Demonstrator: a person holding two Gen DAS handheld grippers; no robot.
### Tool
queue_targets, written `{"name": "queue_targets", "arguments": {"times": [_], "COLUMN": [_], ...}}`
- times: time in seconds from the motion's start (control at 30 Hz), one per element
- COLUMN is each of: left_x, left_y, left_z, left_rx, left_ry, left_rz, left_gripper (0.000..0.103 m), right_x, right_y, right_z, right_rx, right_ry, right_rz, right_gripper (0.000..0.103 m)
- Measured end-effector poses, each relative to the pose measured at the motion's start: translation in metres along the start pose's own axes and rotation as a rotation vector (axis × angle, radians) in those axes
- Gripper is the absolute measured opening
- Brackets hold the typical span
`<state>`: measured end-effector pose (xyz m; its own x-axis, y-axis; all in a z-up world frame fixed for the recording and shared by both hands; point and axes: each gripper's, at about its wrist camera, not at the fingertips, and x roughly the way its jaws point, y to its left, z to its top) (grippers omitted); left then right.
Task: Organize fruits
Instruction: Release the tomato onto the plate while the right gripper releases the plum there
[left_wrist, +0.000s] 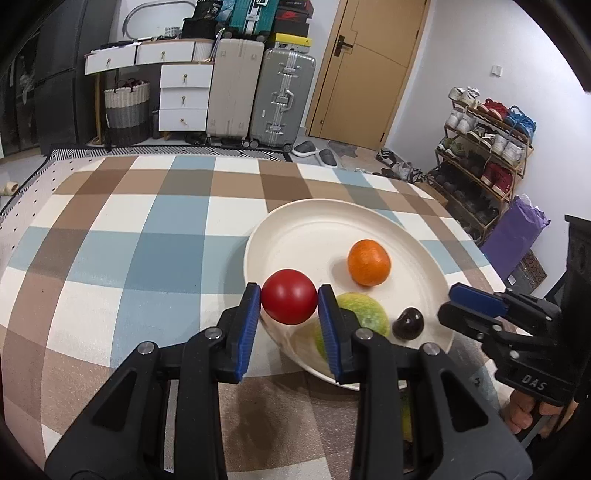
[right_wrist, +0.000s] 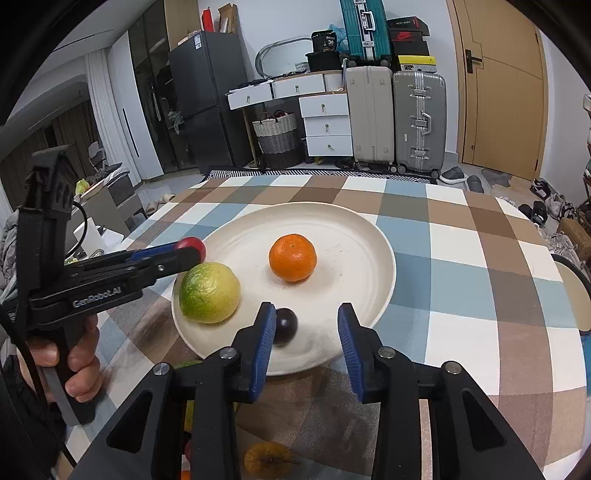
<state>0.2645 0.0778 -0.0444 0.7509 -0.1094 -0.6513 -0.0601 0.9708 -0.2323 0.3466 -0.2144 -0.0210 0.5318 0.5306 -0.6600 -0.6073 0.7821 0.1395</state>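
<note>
My left gripper (left_wrist: 289, 302) is clamped on a red fruit (left_wrist: 289, 301), both blue pads pressed to its sides, holding it just over the near-left rim of the plate (left_wrist: 295, 218). From the right wrist view I see the same gripper (right_wrist: 192, 249) reaching in from the left, with a hand (right_wrist: 79, 363) wrapped round its handle and the red fruit (right_wrist: 192, 244) peeking past its tip.

My right gripper (right_wrist: 306, 332) has its jaws parted, with nothing pressed between them. A small dark fruit (right_wrist: 285, 326) lies on the plate (right_wrist: 369, 258) touching the inner face of the left pad and well clear of the right one. In the left wrist view that gripper (left_wrist: 476, 299) sits at the plate's right edge, with the dark fruit (left_wrist: 408, 322) just beside it.

Below my right gripper, at the near edge of the table (right_wrist: 480, 258), I can make out a yellowish fruit (right_wrist: 267, 459), partly hidden.

Further onto the plate, a green-yellow citrus (right_wrist: 209, 292) rests on the left side and an orange (right_wrist: 293, 257) near the middle, the two apart from each other.

Beyond the checked table, suitcases (right_wrist: 419, 122) stand against the far wall beside a door (right_wrist: 502, 88).
</note>
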Motion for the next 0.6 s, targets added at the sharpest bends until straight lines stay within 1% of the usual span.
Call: {"name": "queue_targets", "arguments": {"times": [0.07, 0.13, 0.2, 0.27, 0.3, 0.33, 0.37, 0.43, 0.47, 0.5, 0.53, 0.6], "left_x": [0.001, -0.001, -0.002, -0.004, -0.006, -0.008, -0.01, -0.018, -0.022, -0.026, -0.029, -0.037], "left_y": [0.001, 0.0, -0.004, -0.008, -0.008, -0.009, -0.009, -0.008, -0.009, -0.01, -0.011, -0.014], "left_z": [0.0, 0.0, 0.0, 0.0, 0.0, 0.0, 0.0, -0.002, -0.003, -0.005, -0.007, -0.012], "left_rx": [-0.002, 0.006, 0.028, 0.049, 0.052, 0.054, 0.05, 0.038, 0.039, 0.044, 0.05, 0.065], "left_ry": [0.003, -0.005, -0.009, -0.013, -0.013, -0.013, -0.014, -0.031, -0.036, -0.041, -0.043, -0.052], "left_rz": [0.008, 0.003, 0.01, 0.023, 0.024, 0.021, 0.013, -0.005, -0.006, -0.003, 0.004, 0.02], "left_gripper": [0.029, 0.029, 0.029, 0.032, 0.038, 0.046, 0.05, 0.067, 0.071, 0.077, 0.083, 0.085], "right_x": [0.0, -0.001, -0.002, -0.003, -0.003, -0.004, -0.005, -0.007, -0.007, -0.008, -0.009, -0.013], "right_y": [0.001, 0.001, 0.002, 0.002, 0.002, 0.002, 0.002, 0.003, 0.004, 0.005, 0.007, 0.008], "right_z": [0.0, 0.0, -0.001, -0.001, -0.002, -0.002, -0.002, -0.004, -0.005, -0.007, -0.009, -0.012], "right_rx": [-0.004, -0.007, -0.013, -0.018, -0.017, -0.015, -0.01, -0.013, -0.023, -0.03, -0.036, -0.031], "right_ry": [-0.003, -0.006, -0.006, -0.009, -0.011, -0.011, -0.012, -0.004, -0.003, -0.004, -0.003, -0.004], "right_rz": [0.001, 0.003, 0.007, 0.002, 0.002, 0.005, 0.013, 0.014, 0.005, -0.002, -0.003, 0.013], "right_gripper": [0.037, 0.042, 0.043, 0.044, 0.047, 0.05, 0.05, 0.052, 0.053, 0.057, 0.065, 0.073]}}
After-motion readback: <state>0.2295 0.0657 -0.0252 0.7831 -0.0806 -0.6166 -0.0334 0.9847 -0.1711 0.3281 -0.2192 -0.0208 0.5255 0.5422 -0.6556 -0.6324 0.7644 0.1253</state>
